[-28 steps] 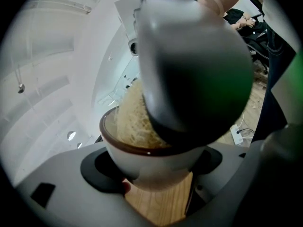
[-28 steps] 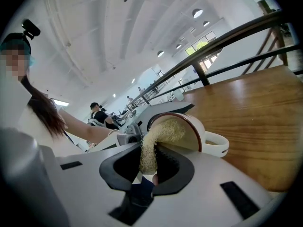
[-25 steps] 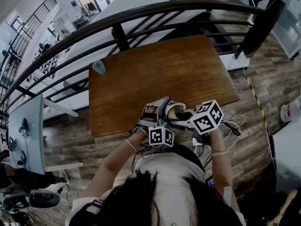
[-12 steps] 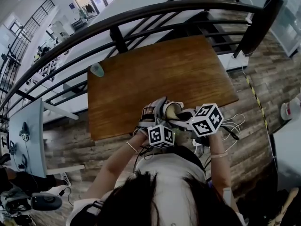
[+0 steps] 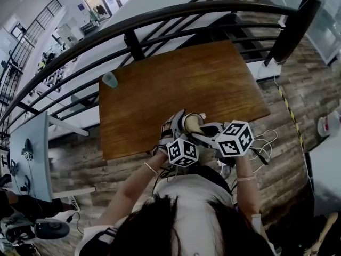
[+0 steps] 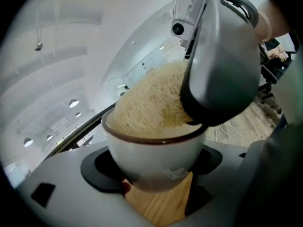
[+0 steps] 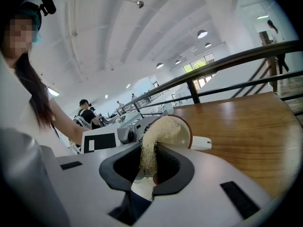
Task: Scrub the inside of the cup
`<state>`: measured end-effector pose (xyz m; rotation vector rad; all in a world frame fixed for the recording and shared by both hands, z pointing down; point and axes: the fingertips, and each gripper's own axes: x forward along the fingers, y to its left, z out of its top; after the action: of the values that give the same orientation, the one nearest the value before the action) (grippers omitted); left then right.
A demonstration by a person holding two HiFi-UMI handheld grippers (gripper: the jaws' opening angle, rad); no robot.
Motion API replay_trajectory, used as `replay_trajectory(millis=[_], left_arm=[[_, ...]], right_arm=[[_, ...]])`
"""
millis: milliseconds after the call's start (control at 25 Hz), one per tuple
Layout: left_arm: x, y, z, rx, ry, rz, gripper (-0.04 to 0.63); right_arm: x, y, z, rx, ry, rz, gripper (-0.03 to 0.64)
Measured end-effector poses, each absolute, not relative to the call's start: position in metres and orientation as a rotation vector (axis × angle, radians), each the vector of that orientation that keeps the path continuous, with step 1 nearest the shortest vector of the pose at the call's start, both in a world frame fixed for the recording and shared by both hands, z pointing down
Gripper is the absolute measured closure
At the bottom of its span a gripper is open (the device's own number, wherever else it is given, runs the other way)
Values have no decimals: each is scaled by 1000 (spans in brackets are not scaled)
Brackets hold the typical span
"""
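A white cup (image 6: 151,160) with a brown rim sits gripped between my left gripper's (image 6: 152,174) black pads, held just over the wooden table's (image 5: 213,79) near edge. A beige fibrous scrubber (image 6: 151,103) fills its mouth. My right gripper (image 7: 147,167) is shut on that scrubber (image 7: 154,141), whose far end pushes into the tilted cup (image 7: 187,126); the cup's handle points right. In the head view the cup (image 5: 193,122) lies between the left gripper (image 5: 178,126) and the right gripper (image 5: 206,131), both close to my body.
A small teal cup (image 5: 110,79) stands at the table's far left corner. A black railing (image 5: 160,15) runs behind the table. Cables (image 5: 266,140) lie on the floor at the right. A monitor (image 5: 29,148) stands at the left.
The left gripper has rolled with the cup in it, and both marker cubes have shifted slightly. The scrubber stays inside the cup.
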<state>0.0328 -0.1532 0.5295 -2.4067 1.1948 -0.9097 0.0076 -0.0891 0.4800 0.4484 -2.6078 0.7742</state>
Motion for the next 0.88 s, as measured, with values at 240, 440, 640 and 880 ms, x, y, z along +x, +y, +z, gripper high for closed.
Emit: replay_trajectory(millis=[240, 440, 640, 880], left_arm=[[30, -156, 532, -2460, 1256, -901, 189], [24, -158, 536, -2514, 1322, -891, 189], [24, -162, 550, -2578, 1358, -884, 189], [24, -168, 548, -2626, 1422, -858, 189]], right_arm=[[10, -94, 475, 493, -2648, 724, 543], [16, -99, 469, 565, -2692, 721, 543], [34, -110, 464, 681, -2728, 738, 543], [51, -118, 468, 769, -2722, 765, 543]])
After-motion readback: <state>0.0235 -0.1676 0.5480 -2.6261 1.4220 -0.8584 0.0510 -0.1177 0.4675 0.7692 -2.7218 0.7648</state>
